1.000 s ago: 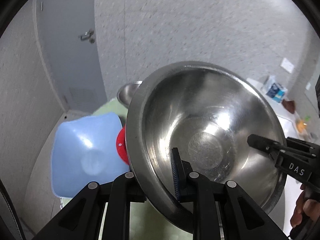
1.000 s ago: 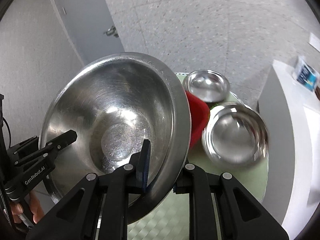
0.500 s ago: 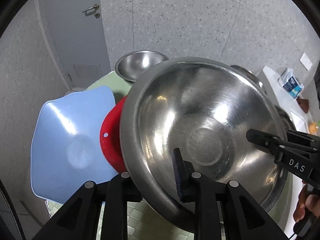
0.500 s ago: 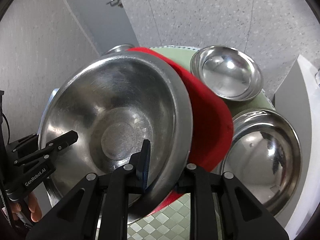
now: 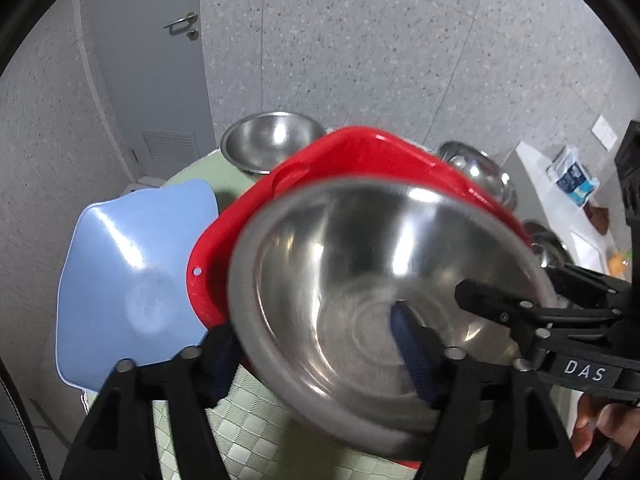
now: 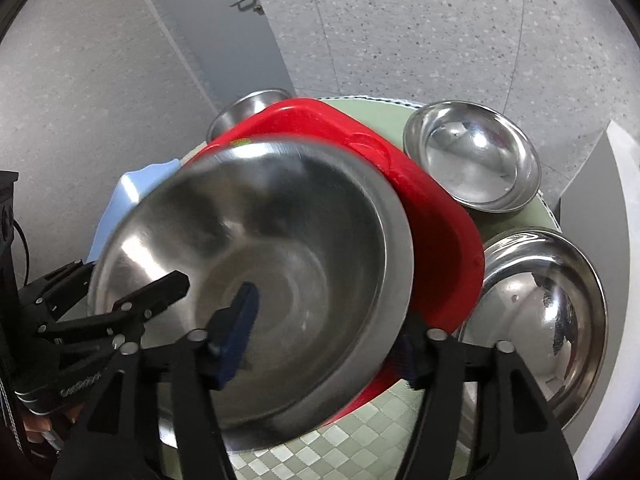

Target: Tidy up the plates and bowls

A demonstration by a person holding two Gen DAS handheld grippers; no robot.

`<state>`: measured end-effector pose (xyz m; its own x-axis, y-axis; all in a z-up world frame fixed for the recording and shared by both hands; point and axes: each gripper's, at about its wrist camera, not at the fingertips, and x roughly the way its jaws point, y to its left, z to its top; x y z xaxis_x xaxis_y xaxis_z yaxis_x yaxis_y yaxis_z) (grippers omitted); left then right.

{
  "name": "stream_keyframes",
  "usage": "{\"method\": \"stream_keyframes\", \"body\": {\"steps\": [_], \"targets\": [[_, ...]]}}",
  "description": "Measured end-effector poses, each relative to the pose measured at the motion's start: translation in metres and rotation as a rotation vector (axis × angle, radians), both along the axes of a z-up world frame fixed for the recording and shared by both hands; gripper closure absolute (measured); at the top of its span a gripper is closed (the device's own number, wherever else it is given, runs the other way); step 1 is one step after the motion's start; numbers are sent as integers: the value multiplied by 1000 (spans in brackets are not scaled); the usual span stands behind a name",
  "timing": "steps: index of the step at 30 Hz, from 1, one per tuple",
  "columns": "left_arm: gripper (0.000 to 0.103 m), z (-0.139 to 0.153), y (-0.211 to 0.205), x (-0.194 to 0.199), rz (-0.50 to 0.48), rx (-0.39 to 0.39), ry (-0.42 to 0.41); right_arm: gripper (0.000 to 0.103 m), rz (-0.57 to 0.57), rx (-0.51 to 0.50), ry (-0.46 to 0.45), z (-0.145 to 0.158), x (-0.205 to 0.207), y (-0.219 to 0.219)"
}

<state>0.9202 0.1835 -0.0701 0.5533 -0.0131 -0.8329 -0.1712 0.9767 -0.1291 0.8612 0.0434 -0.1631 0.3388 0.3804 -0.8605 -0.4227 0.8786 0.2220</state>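
A large steel bowl (image 5: 360, 280) (image 6: 280, 260) sits over a red plastic plate (image 5: 360, 152) (image 6: 432, 216). My left gripper (image 5: 316, 356) straddles its near rim with the jaws spread wide, one pad (image 5: 412, 352) inside the bowl, the other outside. My right gripper (image 6: 320, 340) straddles the opposite rim the same way, jaws wide. Neither pad pair presses the rim. Each gripper shows in the other's view (image 5: 520, 320) (image 6: 120, 304). A light blue plate (image 5: 132, 264) lies left of the red one.
Smaller steel bowls stand on the green checked mat (image 6: 360, 440): one at the back (image 5: 272, 144), one back right (image 6: 472, 160), one large at the right (image 6: 544, 320). A white counter (image 5: 560, 200) is to the right. A grey door is behind.
The big bowl came down onto the red plate. Both grippers, shut on its rim before, have opened wide. The red plate now shows around the bowl.
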Motion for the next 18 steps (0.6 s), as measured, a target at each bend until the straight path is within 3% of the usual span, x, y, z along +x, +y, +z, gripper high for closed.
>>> {"method": "stream_keyframes", "body": {"steps": [3,11,18], "targets": [[20,5,3,-6,11,39,-15,34,-16,7,-6,4,-4,-3],[15,26,13,-29,-45,39,-91,27,-119,-24,-52,21,-19,-13],[11,31,82,-59,-42,51,-133,26,-281,-30,-117,36,-48,-15]]}}
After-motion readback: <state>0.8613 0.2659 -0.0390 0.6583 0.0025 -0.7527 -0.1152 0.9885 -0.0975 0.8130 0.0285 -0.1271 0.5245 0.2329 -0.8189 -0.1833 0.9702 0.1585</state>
